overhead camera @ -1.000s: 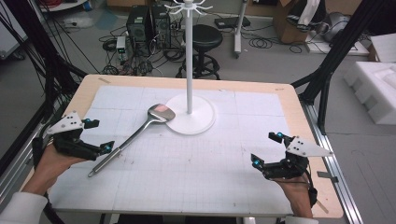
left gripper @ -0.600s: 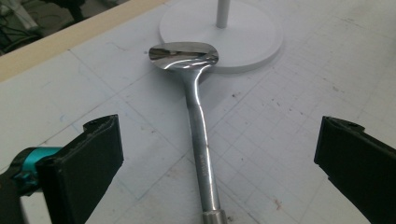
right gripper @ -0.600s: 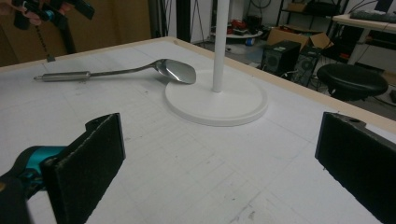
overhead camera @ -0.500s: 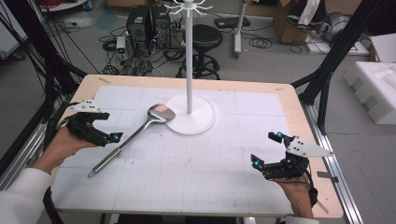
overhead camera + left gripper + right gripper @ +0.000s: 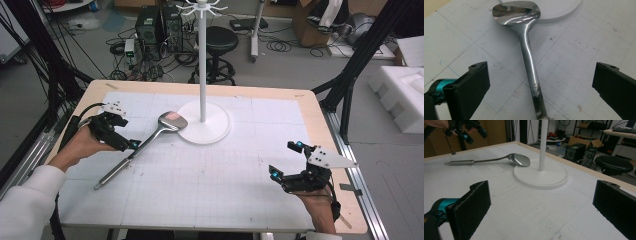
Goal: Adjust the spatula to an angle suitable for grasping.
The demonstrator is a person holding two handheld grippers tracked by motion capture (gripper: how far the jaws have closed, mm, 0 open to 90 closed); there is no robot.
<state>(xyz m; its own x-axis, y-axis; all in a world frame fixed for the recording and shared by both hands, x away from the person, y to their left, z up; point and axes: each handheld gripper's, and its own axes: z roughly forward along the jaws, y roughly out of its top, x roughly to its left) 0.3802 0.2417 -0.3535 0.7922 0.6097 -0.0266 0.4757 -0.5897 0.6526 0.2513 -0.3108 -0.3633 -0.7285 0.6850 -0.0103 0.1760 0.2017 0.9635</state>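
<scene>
- Lying flat on the white gridded table (image 5: 210,200), the metal ladle (image 5: 150,140) is pointing its bowl at the round base of the white hook stand (image 5: 202,75), the bowl's edge seeming to rest on or against that base.
- Hovering over the ladle's neck, the left gripper (image 5: 125,142) is holding its fingers (image 5: 471,82) released, one on each side of the shaft and touching nothing.
- Sitting near the table's right edge, well apart from the ladle, the right gripper (image 5: 285,162) is likewise keeping its fingers (image 5: 471,205) spread and empty.
- Judging by its polished steel, the ladle is looking stiff, fairly heavy at the bowl, and slippery.
- Taking hold on the narrow shaft between bowl and thicker handle is seeming best, since a grasp far from the bowl is risking the ladle pivoting in the pads.
</scene>
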